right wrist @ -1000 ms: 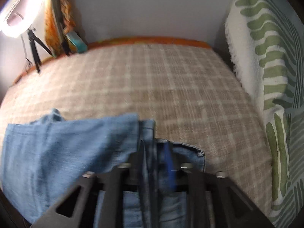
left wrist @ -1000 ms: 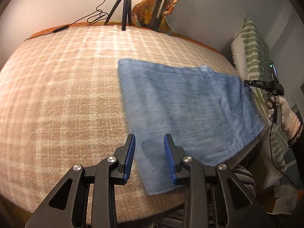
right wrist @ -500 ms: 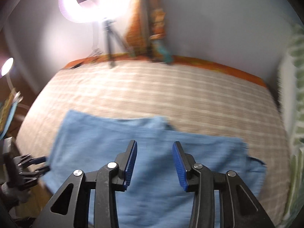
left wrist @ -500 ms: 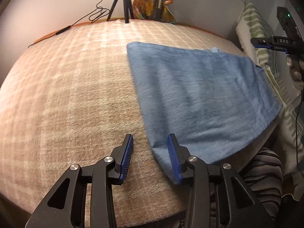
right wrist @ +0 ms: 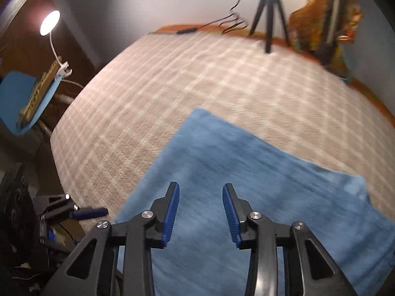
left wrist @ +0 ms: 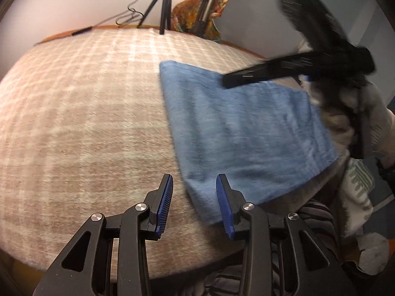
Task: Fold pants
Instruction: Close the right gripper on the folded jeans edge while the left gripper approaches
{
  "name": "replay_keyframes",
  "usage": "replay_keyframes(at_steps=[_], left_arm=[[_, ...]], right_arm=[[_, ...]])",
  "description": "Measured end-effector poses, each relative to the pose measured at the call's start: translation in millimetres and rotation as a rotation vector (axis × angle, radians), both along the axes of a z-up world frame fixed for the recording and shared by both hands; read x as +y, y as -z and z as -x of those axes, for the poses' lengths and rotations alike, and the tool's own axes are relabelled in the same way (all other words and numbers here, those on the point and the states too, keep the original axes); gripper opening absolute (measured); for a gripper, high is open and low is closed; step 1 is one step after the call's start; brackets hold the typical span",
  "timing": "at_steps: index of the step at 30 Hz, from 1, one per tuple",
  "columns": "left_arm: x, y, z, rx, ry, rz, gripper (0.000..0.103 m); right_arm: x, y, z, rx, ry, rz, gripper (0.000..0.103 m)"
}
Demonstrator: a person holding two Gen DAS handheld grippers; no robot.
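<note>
The blue pants (left wrist: 246, 135) lie folded flat on the plaid bed cover (left wrist: 86, 111), reaching to the bed's near edge. My left gripper (left wrist: 194, 180) hovers over their near left corner. Its jaws are closing a little; the cloth's edge lies below the gap and the pads do not press it. The right gripper's black body (left wrist: 308, 61) is blurred at the upper right, held by a gloved hand (left wrist: 338, 120). In the right wrist view my right gripper (right wrist: 201, 190) hangs above the pants (right wrist: 246, 185), jaws closing on nothing. One blue finger (right wrist: 88, 212) of the left gripper shows at lower left.
A tripod (left wrist: 164, 5) with a cable stands at the bed's far edge beside an orange cloth (left wrist: 200, 12). A green-patterned pillow (left wrist: 358, 180) sits at the right. In the right wrist view a lit lamp (right wrist: 49, 22) and a blue chair (right wrist: 24, 98) stand off the bed's left side.
My right gripper let go of the pants' end and swung fast across them toward the left gripper's side. The left gripper drifted slightly, to the pants' left corner.
</note>
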State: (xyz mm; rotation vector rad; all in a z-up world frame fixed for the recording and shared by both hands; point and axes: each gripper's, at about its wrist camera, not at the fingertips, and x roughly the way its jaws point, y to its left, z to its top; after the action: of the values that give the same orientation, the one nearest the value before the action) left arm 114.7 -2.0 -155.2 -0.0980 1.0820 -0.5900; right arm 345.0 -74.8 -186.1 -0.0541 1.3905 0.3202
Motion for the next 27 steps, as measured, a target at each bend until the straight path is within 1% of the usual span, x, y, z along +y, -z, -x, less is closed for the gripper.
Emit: replay_keyframes(at_steps=[4, 6, 8, 10, 12, 14, 15, 18, 20, 25, 27], left_arm=[[1, 6, -4, 0.052, -0.013, 0.062, 0.035], [3, 9, -5, 0.076, -0.022, 0.097, 0.035], [4, 11, -5, 0.091, -0.026, 0.120, 0.035], [5, 12, -5, 0.102, -0.025, 0.145, 0.035], [5, 12, -5, 0.112, -0.023, 0.169, 0.035], [5, 11, -6, 0.115, -0.021, 0.199, 0.035], [5, 9, -6, 0.113, -0.018, 0.223, 0.035], [2, 3, -6, 0.093, -0.010, 0.257, 0.035], [-1, -1, -6, 0.077, -0.004, 0.263, 0.035], [-12, -5, -6, 0.060, 0.014, 0.244, 0.035], [-15, -5, -5, 0.061, 0.011, 0.240, 0.035]], right_arm=[[25, 27, -18, 0.083, 0.000, -0.019, 0.039], [36, 35, -24, 0.104, -0.016, 0.000, 0.039], [48, 40, -30, 0.119, -0.033, 0.029, 0.041], [56, 47, -37, 0.141, -0.031, 0.045, 0.041], [59, 53, -43, 0.153, -0.026, 0.058, 0.044], [67, 55, -50, 0.165, -0.015, 0.093, 0.046], [72, 55, -53, 0.167, -0.014, 0.132, 0.046], [84, 54, -63, 0.178, -0.020, 0.213, 0.052], [93, 58, -68, 0.204, -0.027, 0.271, 0.057], [116, 75, -73, 0.250, -0.082, 0.372, 0.057], [125, 80, -73, 0.252, -0.110, 0.393, 0.058]])
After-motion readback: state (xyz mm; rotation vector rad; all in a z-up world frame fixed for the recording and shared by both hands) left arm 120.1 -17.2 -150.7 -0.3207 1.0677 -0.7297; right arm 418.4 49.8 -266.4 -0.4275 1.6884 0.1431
